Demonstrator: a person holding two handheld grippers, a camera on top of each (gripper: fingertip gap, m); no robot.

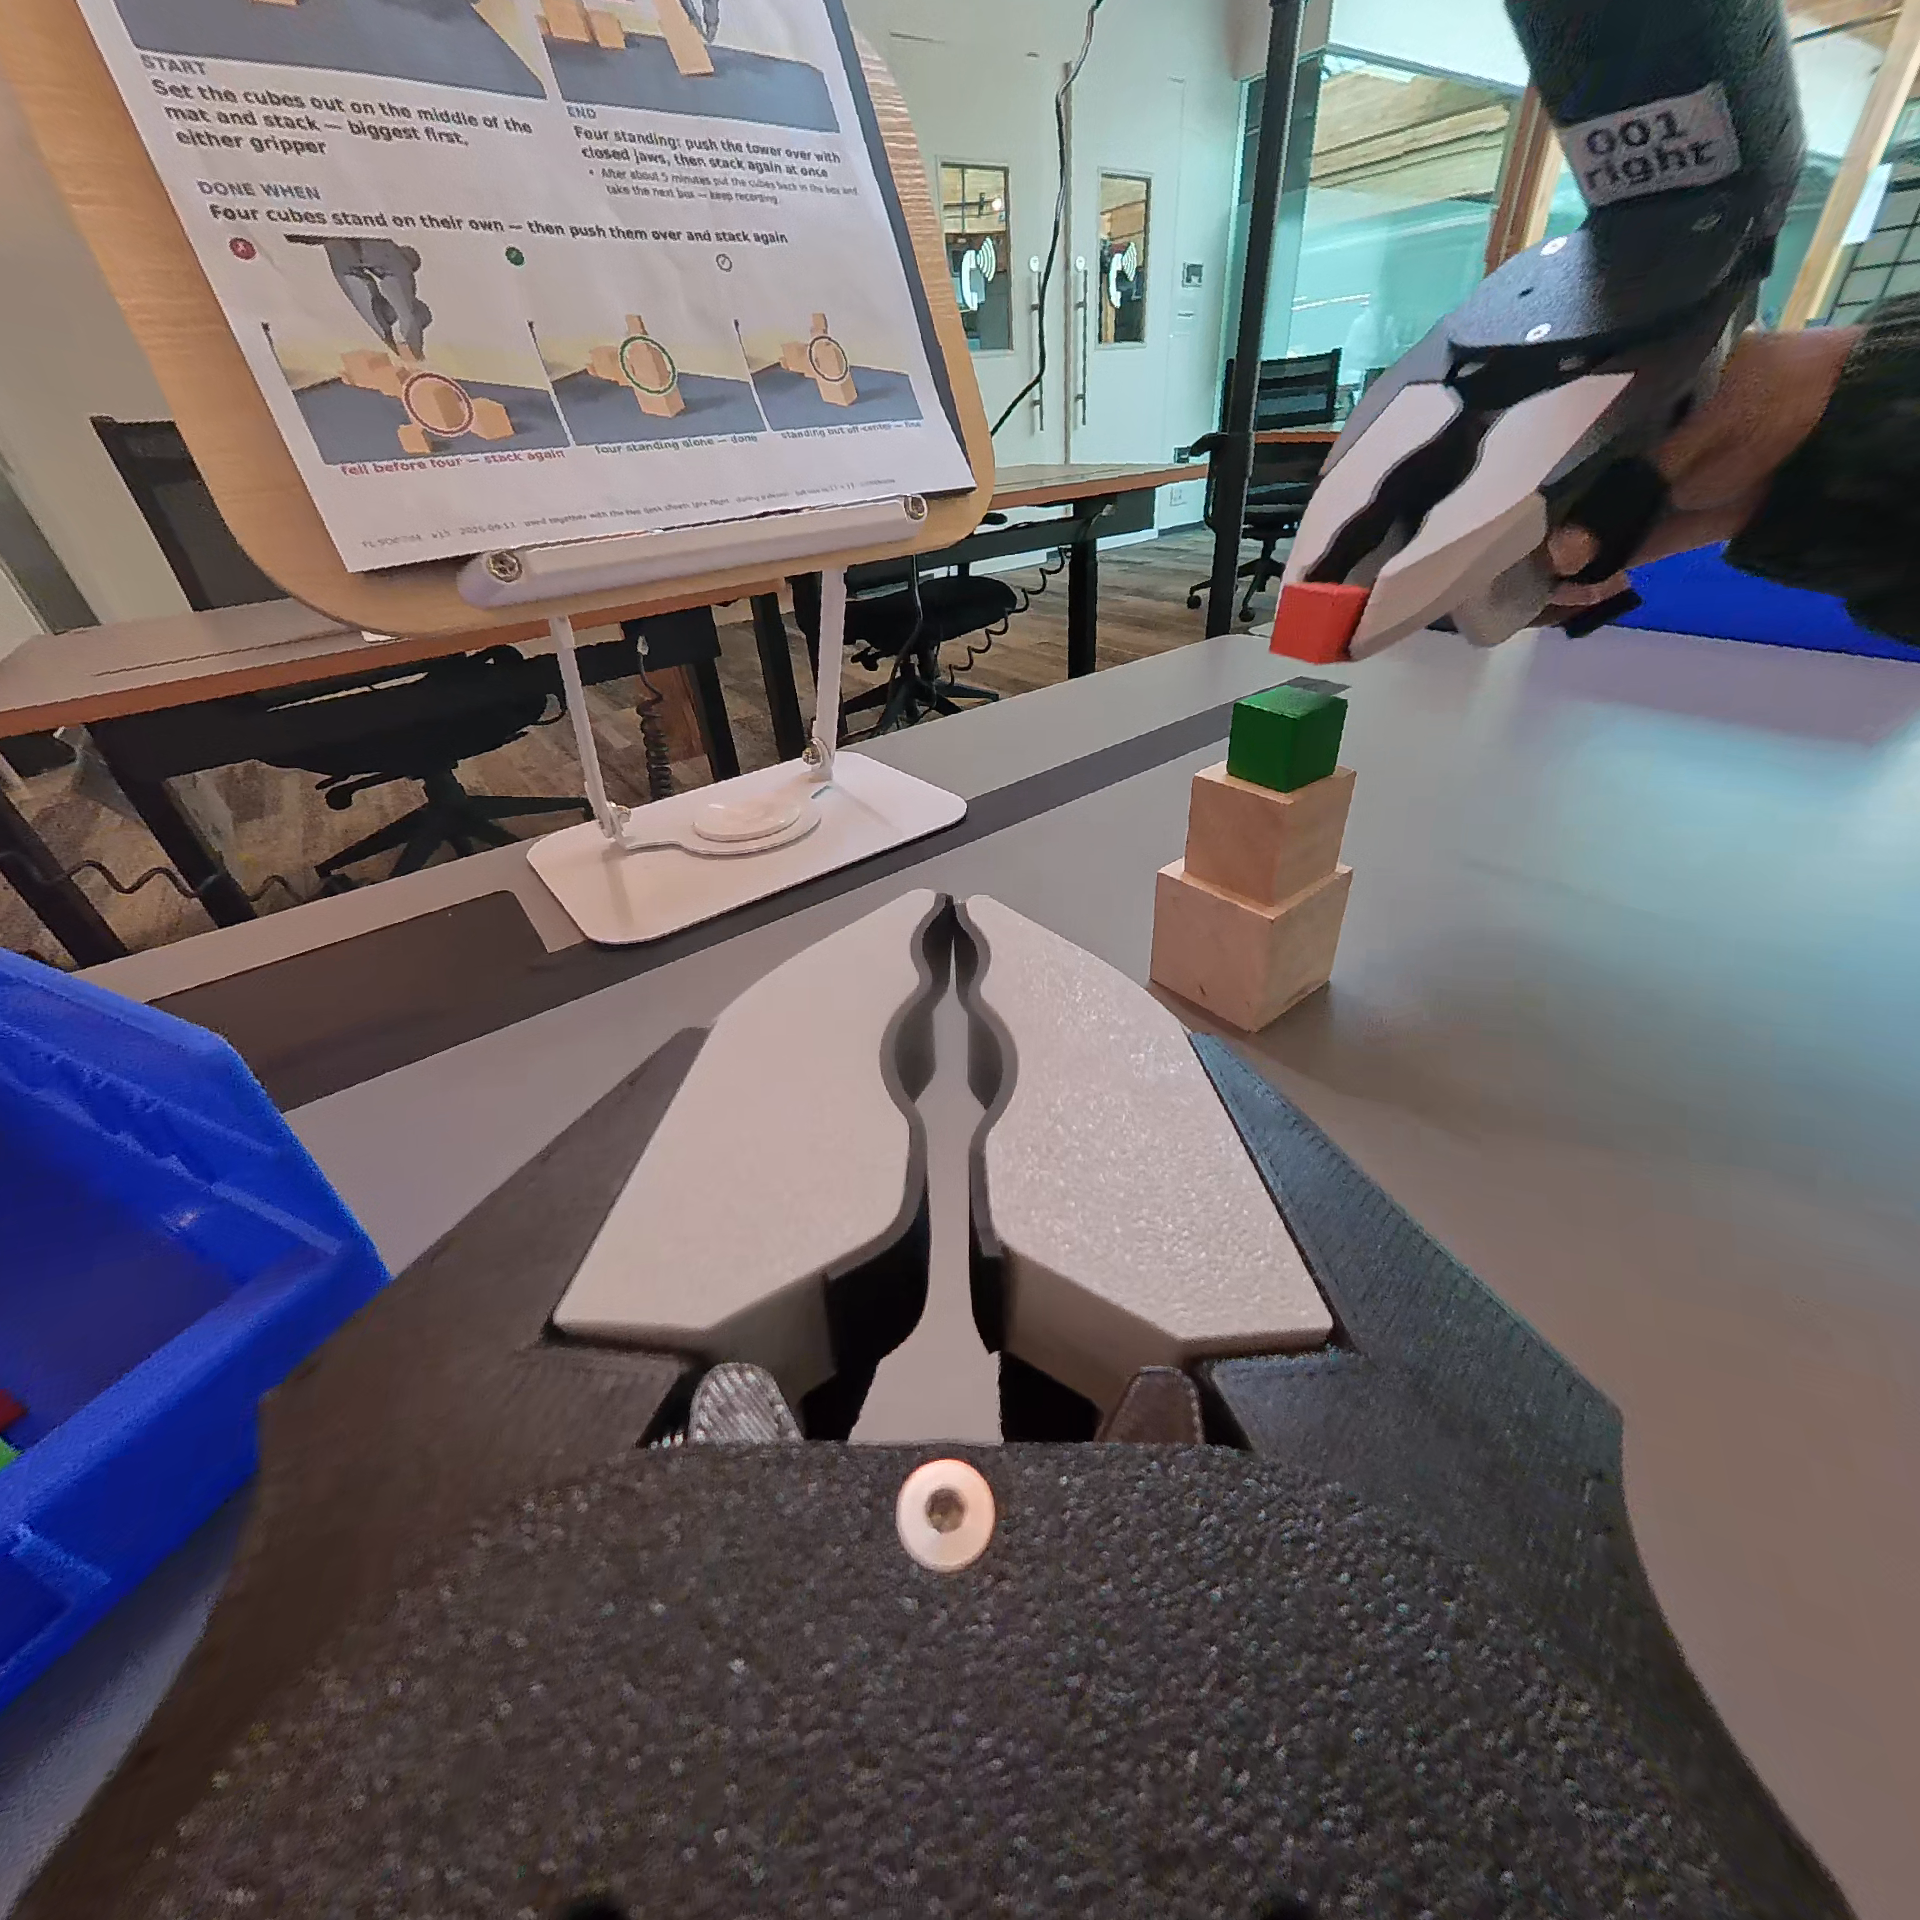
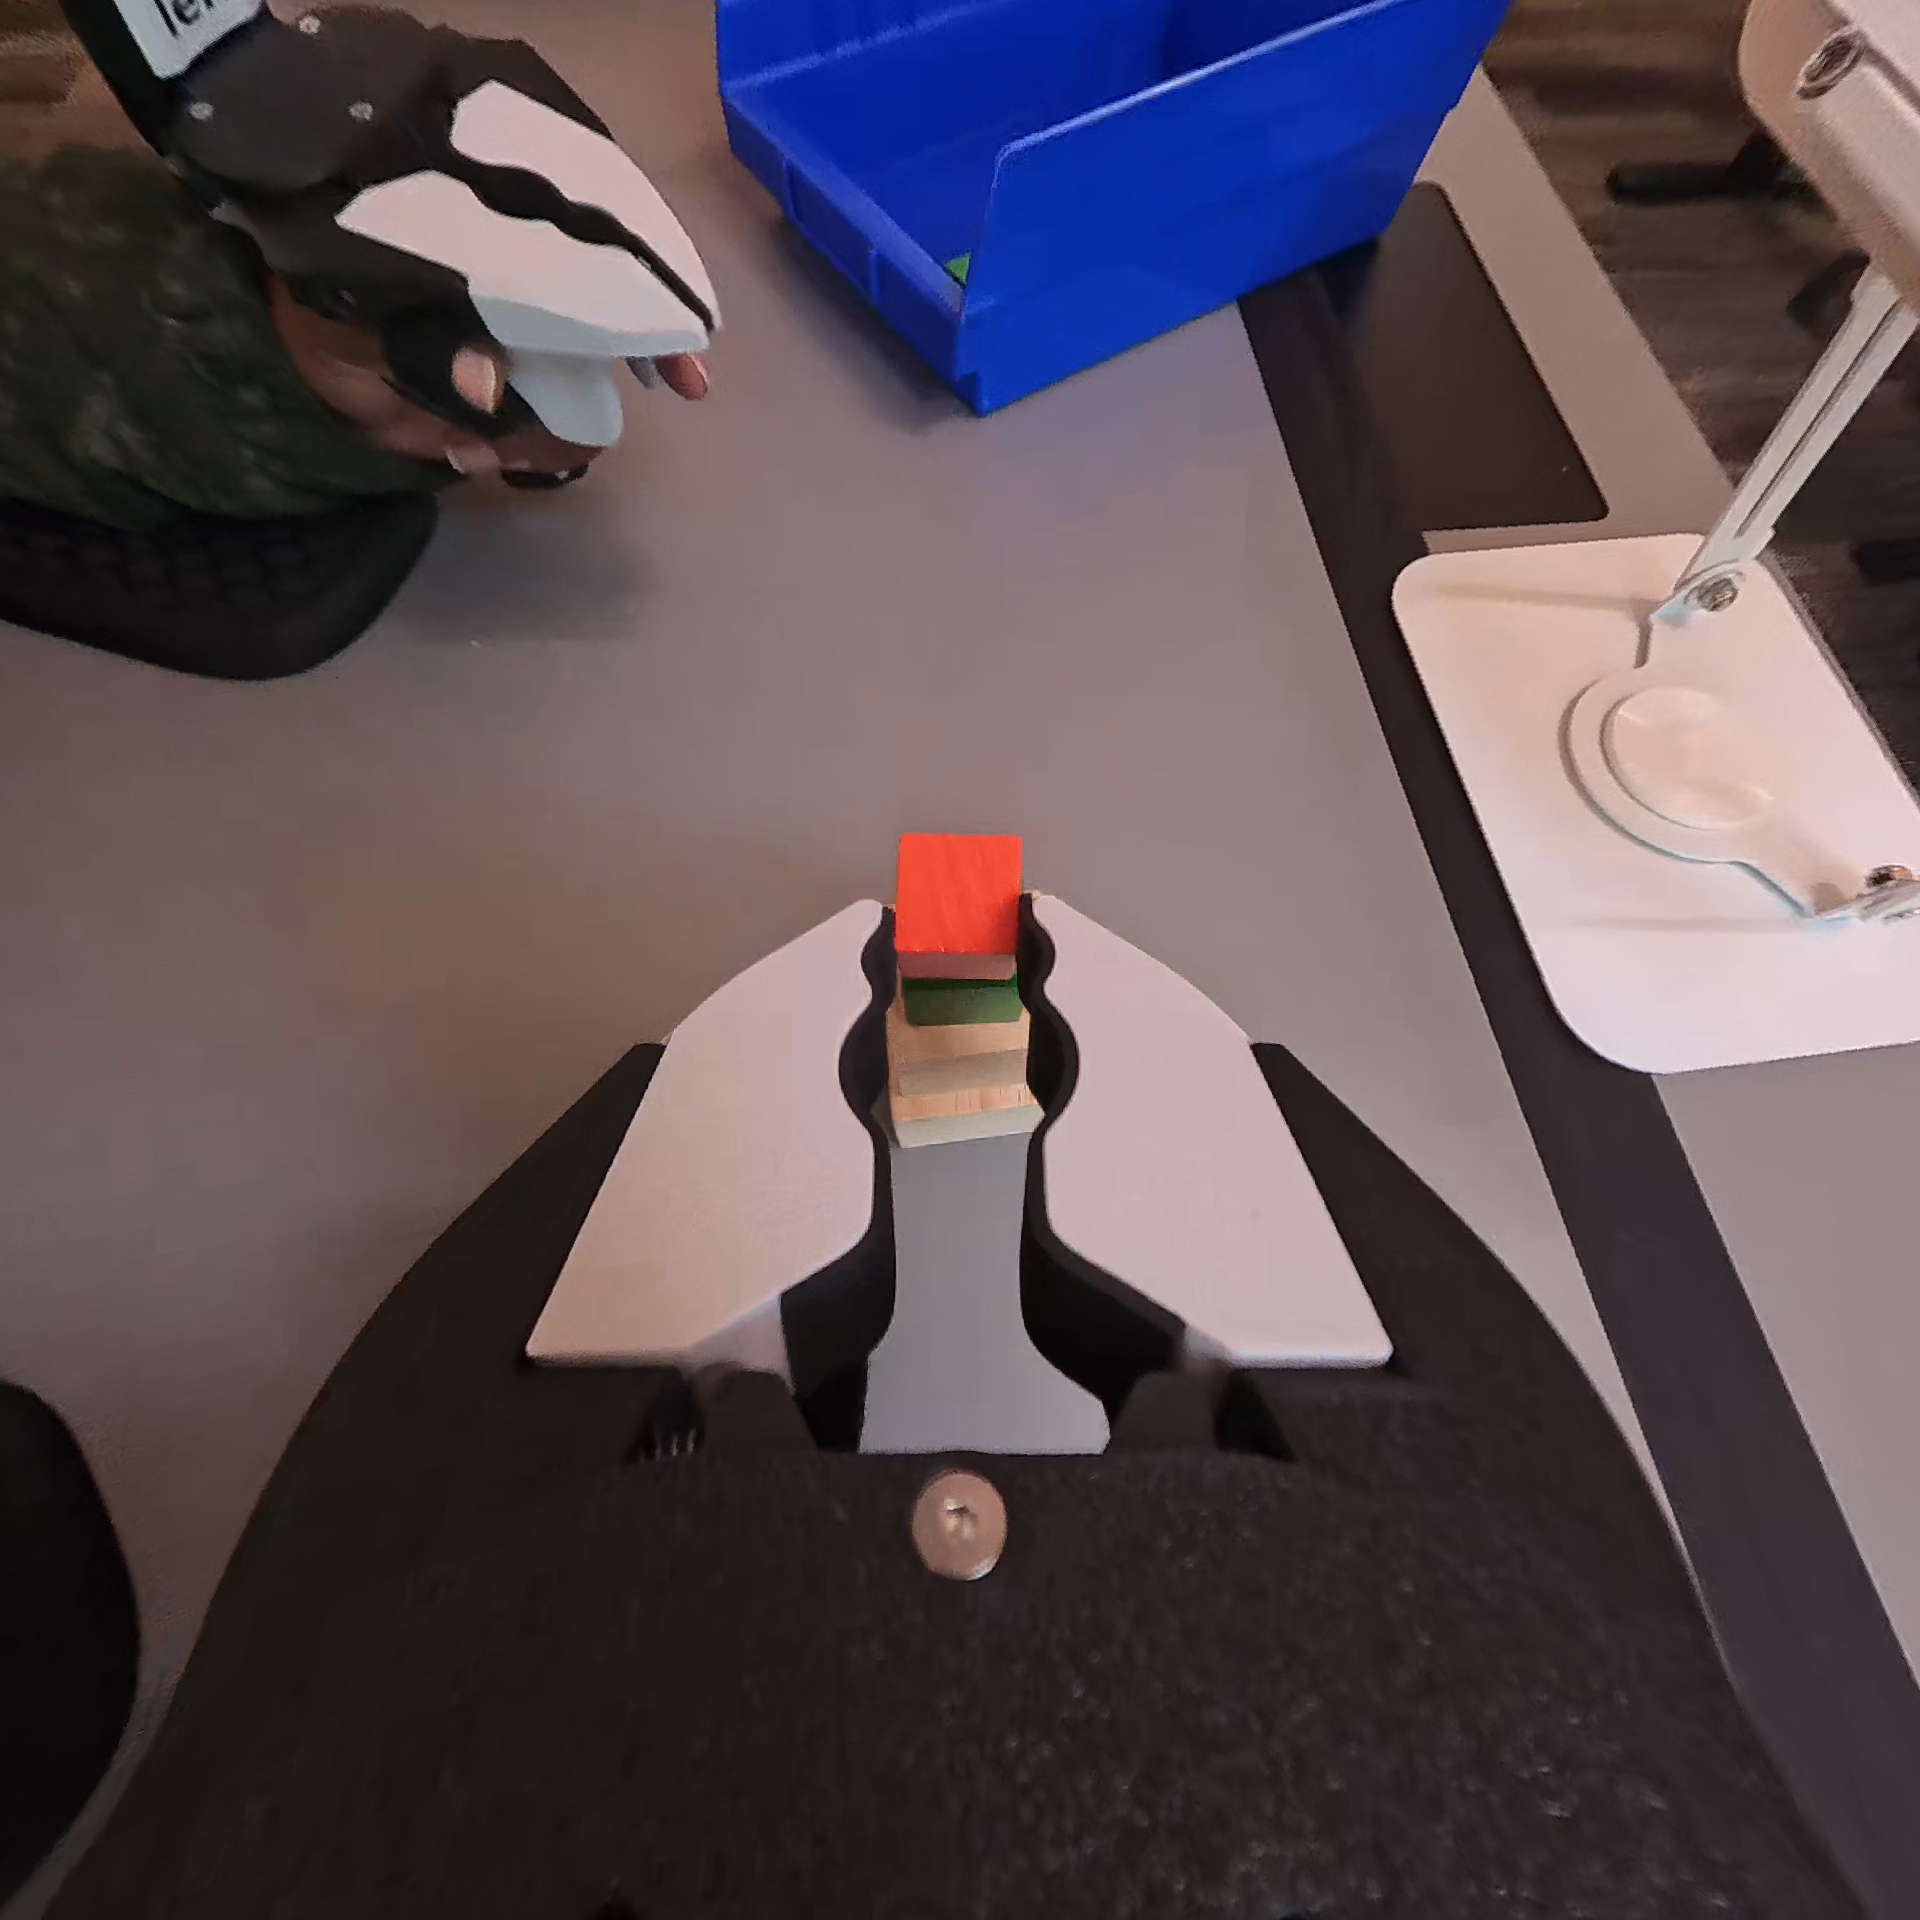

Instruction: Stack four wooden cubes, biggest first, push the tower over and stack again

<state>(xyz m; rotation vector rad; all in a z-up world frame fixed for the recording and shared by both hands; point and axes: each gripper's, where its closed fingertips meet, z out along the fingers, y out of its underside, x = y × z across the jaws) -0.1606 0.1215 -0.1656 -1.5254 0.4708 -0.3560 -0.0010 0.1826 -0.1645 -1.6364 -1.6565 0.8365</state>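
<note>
While your right gripper (image 2: 958,925) clamps its jaws on the red cube (image 2: 958,894) just above the green cube (image 1: 1285,740), topping two wooden cubes (image 1: 1252,904) at frame centre-right on the tabletop (image 1: 1610,987), your left gripper (image 1: 953,914) rests lower centre, jaws closed on nothing, blue bin (image 1: 125,1299) at left.

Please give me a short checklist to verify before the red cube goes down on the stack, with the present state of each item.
1. Right gripper pads pressed on the red cube: ok.
2. Red cube clear above the green cube, not touching: ok.
3. Red cube centred over green cube: cannot tell.
4. Stack upright, green on two wooden cubes: ok.
5. Left gripper shut, away from stack: ok.
</note>
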